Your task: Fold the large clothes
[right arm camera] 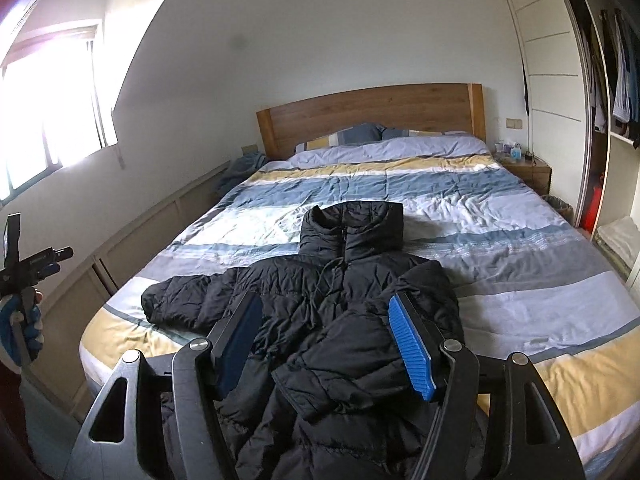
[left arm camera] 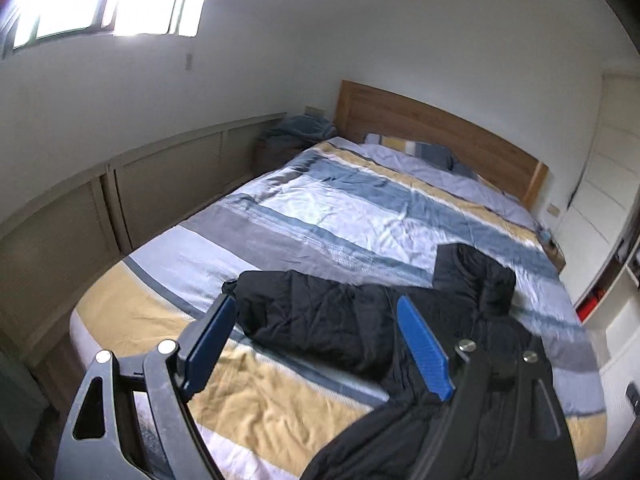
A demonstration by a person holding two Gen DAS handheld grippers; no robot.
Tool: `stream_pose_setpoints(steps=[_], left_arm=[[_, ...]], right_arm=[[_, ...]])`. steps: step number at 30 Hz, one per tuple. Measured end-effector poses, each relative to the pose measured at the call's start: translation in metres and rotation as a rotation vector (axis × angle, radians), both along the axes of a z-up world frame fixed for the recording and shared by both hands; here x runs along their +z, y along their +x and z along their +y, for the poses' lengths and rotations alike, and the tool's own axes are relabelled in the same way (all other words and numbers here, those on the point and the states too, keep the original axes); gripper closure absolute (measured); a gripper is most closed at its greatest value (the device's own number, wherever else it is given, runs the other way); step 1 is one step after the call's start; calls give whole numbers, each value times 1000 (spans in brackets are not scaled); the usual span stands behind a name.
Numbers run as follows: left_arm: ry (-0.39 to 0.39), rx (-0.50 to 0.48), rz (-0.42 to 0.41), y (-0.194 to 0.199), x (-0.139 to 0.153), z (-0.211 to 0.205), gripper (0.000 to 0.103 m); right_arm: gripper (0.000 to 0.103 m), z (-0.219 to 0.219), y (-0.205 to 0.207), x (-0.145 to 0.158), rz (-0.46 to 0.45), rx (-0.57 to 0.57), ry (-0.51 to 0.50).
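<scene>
On the left side of the bed [right arm camera: 500, 216], the black puffer jacket [right arm camera: 328, 312] lies face up across the striped duvet, hood [right arm camera: 352, 228] toward the wooden headboard [right arm camera: 372, 116] and zipped front uppermost. Its left sleeve [right arm camera: 188, 300] stretches out flat toward the window side, and that looks like the next piece to fold. The left tool [left arm camera: 316, 344] hangs above this sleeve with its blue pads spread wide and nothing between them. To do the fold well, it should probably come down near the cuff, pinch both layers of padding, then carry the sleeve across the chest so it lands flat over the zip line instead of bunching. Moving right, the right sleeve [right arm camera: 360, 360] already appears laid inward over the jacket's body, forming a thick hump. The right tool [right arm camera: 324, 336] hovers over it, also spread wide and empty; it could press that hump down while the other sleeve comes over. Puffy fill tends to spring back, so a slow drag and a firm pat after release would likely help.
</scene>
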State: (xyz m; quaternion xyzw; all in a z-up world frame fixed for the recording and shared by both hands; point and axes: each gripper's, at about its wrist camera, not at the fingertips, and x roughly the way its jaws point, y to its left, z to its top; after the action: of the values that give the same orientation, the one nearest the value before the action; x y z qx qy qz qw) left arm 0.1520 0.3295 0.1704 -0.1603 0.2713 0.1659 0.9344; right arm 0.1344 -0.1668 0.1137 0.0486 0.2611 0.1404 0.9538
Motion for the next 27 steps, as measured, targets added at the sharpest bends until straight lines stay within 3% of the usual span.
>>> stream_pose_setpoints(steps=[3, 7, 13, 22, 27], left_arm=[[-91, 13, 2, 14, -18, 27, 21], [-223, 37, 52, 37, -65, 58, 21], [-354, 63, 125, 64, -130, 90, 21], [-664, 56, 110, 88, -222, 125, 21], [-783, 50, 116, 103, -267, 125, 21]], right_arm=[[38, 5, 8, -4, 11, -4, 0], [38, 7, 21, -12, 38, -14, -9], [37, 2, 44, -27, 80, -59, 1], [37, -11, 72, -60, 159, -126, 4], [37, -22, 81, -78, 207, -171, -12]])
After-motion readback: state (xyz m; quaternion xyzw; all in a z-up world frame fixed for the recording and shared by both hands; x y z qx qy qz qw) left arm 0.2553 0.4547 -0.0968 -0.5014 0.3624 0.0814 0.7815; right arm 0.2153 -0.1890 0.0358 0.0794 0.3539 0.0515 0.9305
